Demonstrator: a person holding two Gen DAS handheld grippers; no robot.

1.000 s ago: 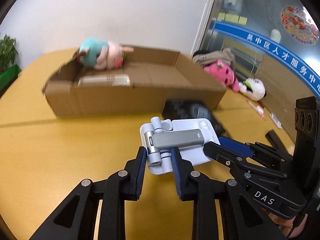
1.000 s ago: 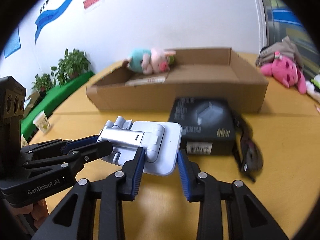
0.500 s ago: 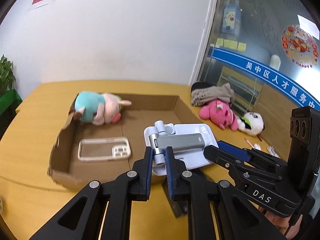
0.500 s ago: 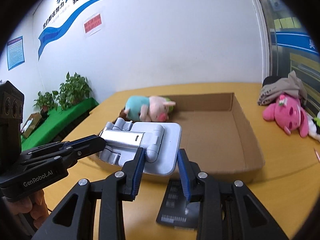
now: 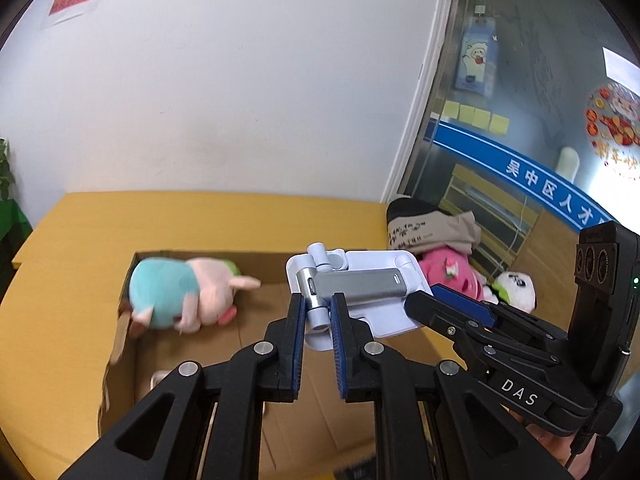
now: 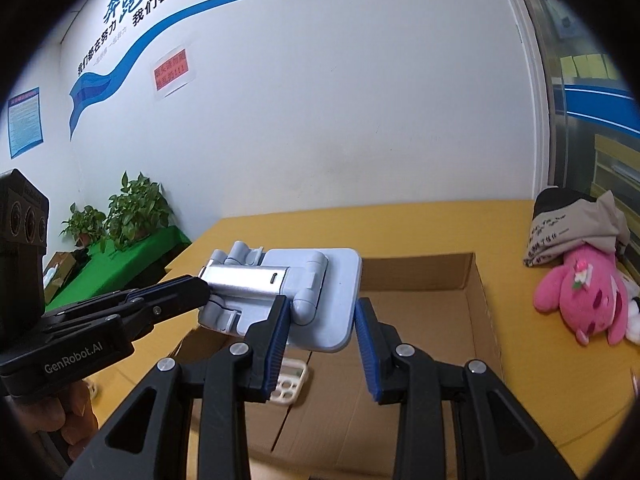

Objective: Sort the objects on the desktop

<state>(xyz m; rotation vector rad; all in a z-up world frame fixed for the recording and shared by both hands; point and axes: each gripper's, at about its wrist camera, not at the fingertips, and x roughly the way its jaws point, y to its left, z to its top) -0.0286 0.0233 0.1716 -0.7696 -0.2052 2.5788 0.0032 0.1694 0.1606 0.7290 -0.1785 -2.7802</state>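
Lifted since the earlier frame off the table (image 5: 60, 248), now over the cardboard box (image 6: 478, 300): phone stand (image 5: 360, 288) clamped by left gripper (image 5: 318, 322) and right gripper (image 6: 320, 330); mid-carry; next, probably lowering and releasing inside.

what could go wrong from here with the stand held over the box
1. The left tongs pinch only the narrow hinge end of the folding stand, so it may swivel or slip out.
2. The right tongs hold the base plate's near edge; if one side lets go first, the stand could tip.
3. Dropped from here, it could land on the phone case or plush toy in the cardboard box.
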